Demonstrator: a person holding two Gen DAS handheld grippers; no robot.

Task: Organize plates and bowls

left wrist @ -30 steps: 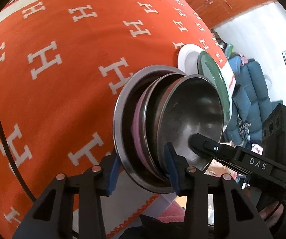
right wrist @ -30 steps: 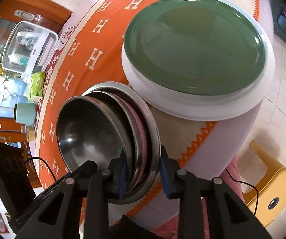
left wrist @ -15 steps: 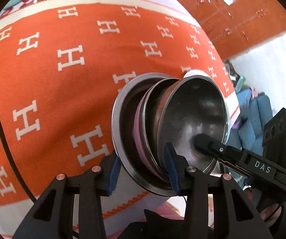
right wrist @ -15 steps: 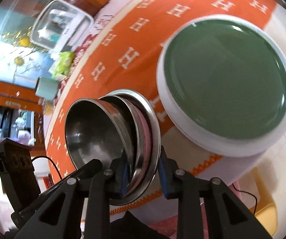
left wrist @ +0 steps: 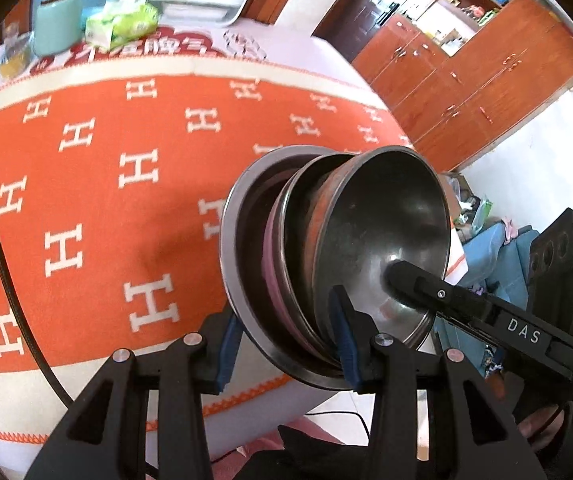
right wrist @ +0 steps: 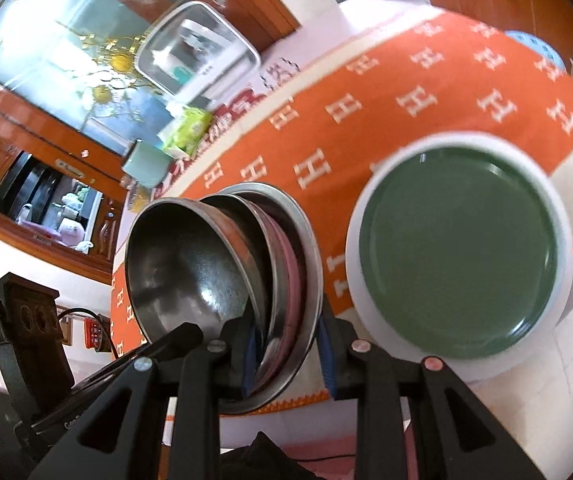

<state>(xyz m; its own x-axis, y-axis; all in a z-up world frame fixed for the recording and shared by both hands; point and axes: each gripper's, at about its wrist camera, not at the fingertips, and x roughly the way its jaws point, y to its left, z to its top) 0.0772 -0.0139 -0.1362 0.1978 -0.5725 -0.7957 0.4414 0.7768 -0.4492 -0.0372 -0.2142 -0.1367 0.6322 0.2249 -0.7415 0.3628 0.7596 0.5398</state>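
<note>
The left tool (left wrist: pixel 286 344) and right tool (right wrist: pixel 286 354) each clamp the rim of a nested stack of steel bowls (left wrist: pixel 338 256), held tilted above the orange-clothed desk (left wrist: pixel 86 184). To the right, a green plate (right wrist: pixel 458 256) rests on a white plate (right wrist: pixel 566 300) at the desk's edge.

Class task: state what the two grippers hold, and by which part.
Both the left gripper and right gripper clamp the rim of one stack of nested metal bowls.
</note>
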